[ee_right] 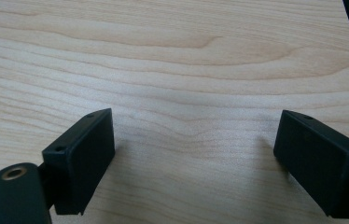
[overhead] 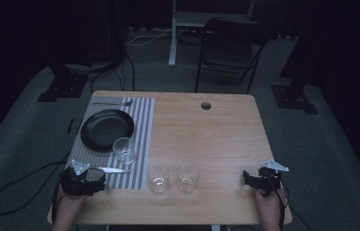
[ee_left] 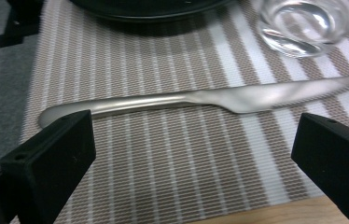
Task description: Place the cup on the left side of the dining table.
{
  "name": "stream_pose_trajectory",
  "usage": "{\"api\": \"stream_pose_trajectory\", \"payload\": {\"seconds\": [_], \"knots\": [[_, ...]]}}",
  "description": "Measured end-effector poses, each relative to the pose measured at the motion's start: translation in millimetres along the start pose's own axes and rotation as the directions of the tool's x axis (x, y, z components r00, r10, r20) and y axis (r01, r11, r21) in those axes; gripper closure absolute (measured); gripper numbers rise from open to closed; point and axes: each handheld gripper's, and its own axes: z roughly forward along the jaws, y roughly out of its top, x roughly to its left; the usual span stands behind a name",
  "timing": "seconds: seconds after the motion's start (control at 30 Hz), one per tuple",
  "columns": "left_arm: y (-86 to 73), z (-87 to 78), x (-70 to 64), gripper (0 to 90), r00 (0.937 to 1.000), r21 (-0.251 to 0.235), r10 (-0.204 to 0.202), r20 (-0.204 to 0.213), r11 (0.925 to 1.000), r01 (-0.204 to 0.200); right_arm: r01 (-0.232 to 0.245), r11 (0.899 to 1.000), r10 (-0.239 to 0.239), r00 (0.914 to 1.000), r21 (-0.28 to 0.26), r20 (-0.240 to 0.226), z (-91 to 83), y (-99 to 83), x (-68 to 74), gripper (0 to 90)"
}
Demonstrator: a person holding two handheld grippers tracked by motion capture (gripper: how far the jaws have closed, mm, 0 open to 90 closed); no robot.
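- Left tool (ee_left: 191, 154): jaws spread wide, empty, low over the striped placemat (ee_left: 163, 177) just short of the knife (ee_left: 200, 100), which lies flat across the mat near its front edge.
- Right tool (ee_right: 196, 158): jaws apart, empty, over bare desk (ee_right: 172, 56).
- Risk: the thin, flat knife may slip from closing jaws; its blade tip lies close to a glass (ee_left: 303, 23), which a skidding knife could knock.

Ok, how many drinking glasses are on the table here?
3: one glass on the striped placemat beside the black plate, and two side by side on the bare wood near the front edge.
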Motion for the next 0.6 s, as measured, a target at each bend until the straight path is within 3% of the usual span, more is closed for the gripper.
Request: {"api": "stream_pose_trajectory", "payload": {"seconds": [0.3, 0.4, 0.6], "knots": [[-16.8, 2.5, 9.1, 0.3, 0.9973, -0.011, -0.065, -0.033, 0.9978, 0.065, 0.0, 1.0, 0.0, 1.0, 0.0, 0.0, 0.0, 0.0, 0.0, 11.9], [-21.8, 6.2, 12.8, 0.3, 0.9934, -0.018, -0.078, -0.084, 0.9969, 0.076, 0.0, 1.0, 0.0, 1.0, 0.0, 0.0, 0.0, 0.0, 0.0, 12.0], [-24.6, 12.0, 21.4, 0.3, 0.9909, -0.014, -0.111, -0.077, 0.9938, 0.11, 0.0, 1.0, 0.0, 1.0, 0.0, 0.0, 0.0, 0.0, 0.0, 11.9]]}}
